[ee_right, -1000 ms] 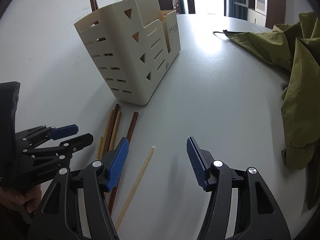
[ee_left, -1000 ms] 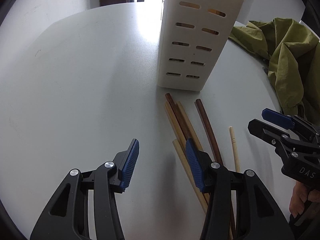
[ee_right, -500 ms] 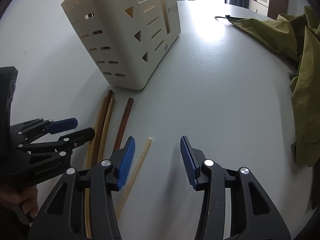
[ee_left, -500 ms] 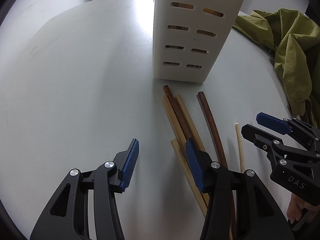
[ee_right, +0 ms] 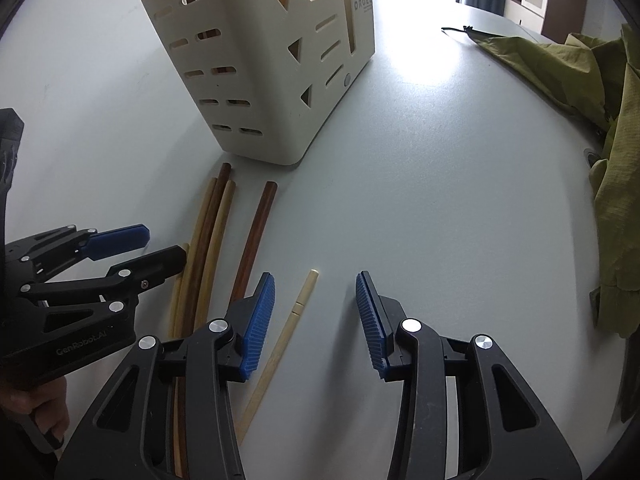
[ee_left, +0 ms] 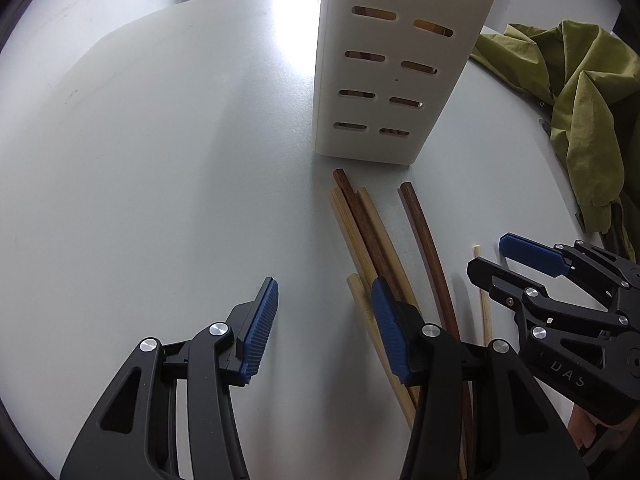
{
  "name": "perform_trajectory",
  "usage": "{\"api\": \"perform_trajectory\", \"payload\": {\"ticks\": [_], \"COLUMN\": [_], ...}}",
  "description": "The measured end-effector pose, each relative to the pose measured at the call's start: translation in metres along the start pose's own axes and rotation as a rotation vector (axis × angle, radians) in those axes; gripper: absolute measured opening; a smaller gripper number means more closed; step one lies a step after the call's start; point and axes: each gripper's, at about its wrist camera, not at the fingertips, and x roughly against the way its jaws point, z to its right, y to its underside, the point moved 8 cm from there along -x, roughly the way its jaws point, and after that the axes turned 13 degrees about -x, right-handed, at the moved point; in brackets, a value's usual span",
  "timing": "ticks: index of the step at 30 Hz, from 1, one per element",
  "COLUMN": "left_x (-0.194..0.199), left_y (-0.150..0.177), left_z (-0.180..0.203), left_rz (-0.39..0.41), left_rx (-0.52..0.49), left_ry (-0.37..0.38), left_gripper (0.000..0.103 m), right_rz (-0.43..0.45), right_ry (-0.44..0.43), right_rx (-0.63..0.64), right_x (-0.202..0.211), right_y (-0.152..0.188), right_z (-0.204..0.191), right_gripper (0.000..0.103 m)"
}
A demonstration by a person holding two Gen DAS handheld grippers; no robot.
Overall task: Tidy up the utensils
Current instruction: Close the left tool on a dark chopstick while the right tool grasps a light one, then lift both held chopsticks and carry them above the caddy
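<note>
Pale grey desk (ee_right: pixel 440 200) carries a cream caddy (ee_right: pixel 260 72) at upper left. Since a second ago both tools have closed in on the chopsticks (ee_right: pixel 212 240), suggesting a pick-up. Right gripper (ee_right: pixel 316 316) and left gripper (ee_left: pixel 324 320) have jaws apart, empty. Chopsticks lie lengthwise, tips toward the caddy.
</note>
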Motion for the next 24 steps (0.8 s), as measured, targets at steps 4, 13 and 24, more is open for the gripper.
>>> {"api": "perform_trajectory", "payload": {"ticks": [4,13,24], "left_x": [-0.002,-0.002,-0.005], "left_y": [0.000,0.000,-0.003], "left_z": [0.002,0.016,0.021], "left_rz": [-0.002,-0.037,-0.055], "left_rx": [-0.016,-0.070,-0.135], "left_ry": [-0.024,-0.031,-0.035], "left_gripper": [0.048,0.030,0.005], "right_rz": [0.003,-0.016,-0.028], "right_ry": [0.017,0.063,0.040], "right_rx": [0.009,0.016,0.011], "right_x": [-0.001,0.003,0.007], "right_y": [-0.001,0.008,0.017], "right_z": [0.000,0.000,-0.001], "right_gripper": [0.039,0.020,0.006]}}
